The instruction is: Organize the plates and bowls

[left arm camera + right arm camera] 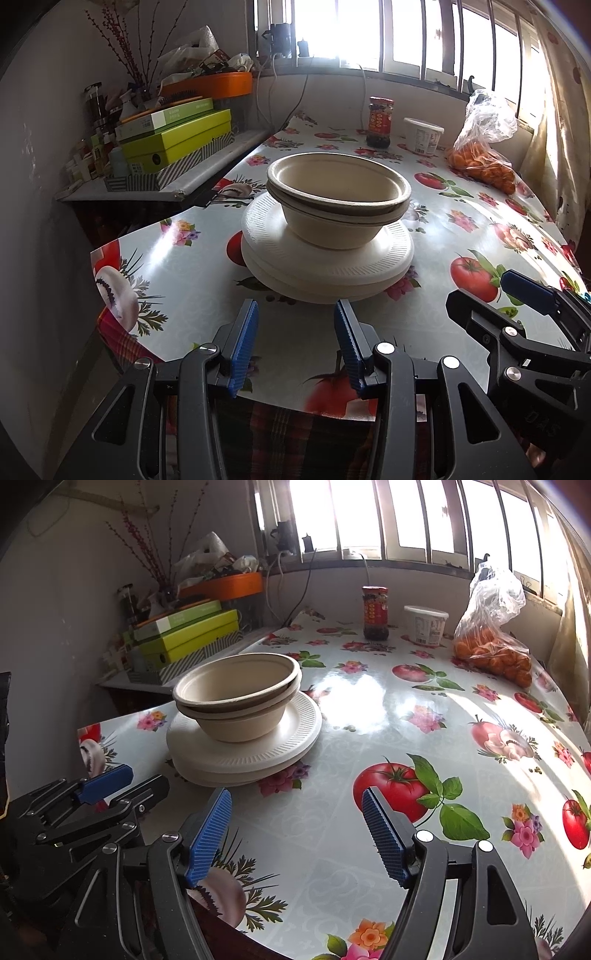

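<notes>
Two nested beige bowls (338,195) sit on a stack of white ribbed plates (328,264) on the patterned table; they also show in the right wrist view, bowls (236,698) on plates (243,753). My left gripper (295,314) is open and empty, just in front of the plate stack near the table's front edge. My right gripper (297,801) is open and empty, to the right of the stack, above the table. The right gripper shows at the right of the left wrist view (528,291); the left gripper shows at the left of the right wrist view (107,779).
At the table's far edge stand a red-labelled jar (379,122), a white tub (423,136) and a plastic bag of oranges (484,162). A side shelf with green boxes (173,140) and an orange tray (210,85) lies left. A window is behind.
</notes>
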A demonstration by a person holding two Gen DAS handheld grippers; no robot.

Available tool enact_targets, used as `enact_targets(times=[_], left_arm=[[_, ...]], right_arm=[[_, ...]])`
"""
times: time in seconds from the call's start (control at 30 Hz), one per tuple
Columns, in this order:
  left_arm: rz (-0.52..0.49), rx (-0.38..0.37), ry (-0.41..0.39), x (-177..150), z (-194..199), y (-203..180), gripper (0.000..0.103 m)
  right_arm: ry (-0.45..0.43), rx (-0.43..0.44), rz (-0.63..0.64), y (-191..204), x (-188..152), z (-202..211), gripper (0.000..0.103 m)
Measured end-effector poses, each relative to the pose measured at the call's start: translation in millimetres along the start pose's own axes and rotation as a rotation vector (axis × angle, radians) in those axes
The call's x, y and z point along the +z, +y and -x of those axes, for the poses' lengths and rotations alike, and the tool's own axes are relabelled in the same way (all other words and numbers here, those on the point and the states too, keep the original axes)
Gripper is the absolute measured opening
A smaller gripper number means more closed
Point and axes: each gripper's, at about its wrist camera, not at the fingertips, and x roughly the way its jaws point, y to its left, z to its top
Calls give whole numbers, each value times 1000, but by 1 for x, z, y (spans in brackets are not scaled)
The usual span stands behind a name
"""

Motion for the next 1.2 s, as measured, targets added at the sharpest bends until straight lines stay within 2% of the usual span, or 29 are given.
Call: enact_targets(times=[1.2], left_arm=[[2, -14, 6, 0, -4, 3, 44]], right_arm=[[3, 1, -6, -1, 0, -1, 75]])
